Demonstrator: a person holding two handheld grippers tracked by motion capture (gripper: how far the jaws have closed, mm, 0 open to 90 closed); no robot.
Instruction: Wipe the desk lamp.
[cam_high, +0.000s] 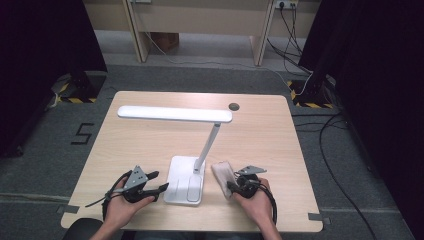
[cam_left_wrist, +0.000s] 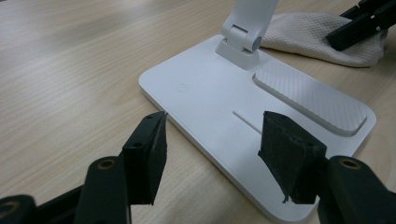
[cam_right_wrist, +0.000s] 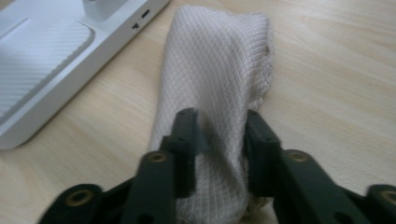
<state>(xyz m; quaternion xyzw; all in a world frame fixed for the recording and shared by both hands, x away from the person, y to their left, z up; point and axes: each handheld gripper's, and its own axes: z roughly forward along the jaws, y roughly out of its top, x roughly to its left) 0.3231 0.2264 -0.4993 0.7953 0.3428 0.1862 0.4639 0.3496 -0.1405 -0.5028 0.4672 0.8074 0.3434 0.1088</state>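
I am sitting at a pale wooden table (cam_high: 260, 125) that stands on a grey floor (cam_high: 65, 150), with dark curtains on both sides and a light wooden bench further back. A small round hole (cam_high: 234, 106) sits in the tabletop near the far edge.

The biggest thing on the table is a white desk lamp (cam_high: 200, 145). Its long flat head (cam_high: 175, 114) lies level above the middle of the table, a slim stem leans up from the hinge to meet it, and the flat rectangular base (cam_high: 184, 187) rests near my edge of the table, between my two hands. In the left gripper view the base (cam_left_wrist: 210, 93) shows a ribbed raised pad (cam_left_wrist: 310, 95) and the hinge block (cam_left_wrist: 240, 44).

Just to the right of the base lies a folded beige cloth (cam_high: 222, 175) with a woven, waffle-like surface, its length running away from me. It lies flat on the wood beside the base, near it, though I cannot tell whether they touch.

My right tongs (cam_right_wrist: 219, 140) are clamped on the near end of the cloth (cam_right_wrist: 215, 84); the two black pads press into it from either side and the fabric bunches between them.

My left tongs (cam_left_wrist: 212, 154) stand wide apart with nothing between the pads, hovering at the near corner of the lamp base, one pad over bare wood and the other over the base's edge. In the high view my left hand (cam_high: 120, 205) holds them (cam_high: 157, 182) pointing toward the base.
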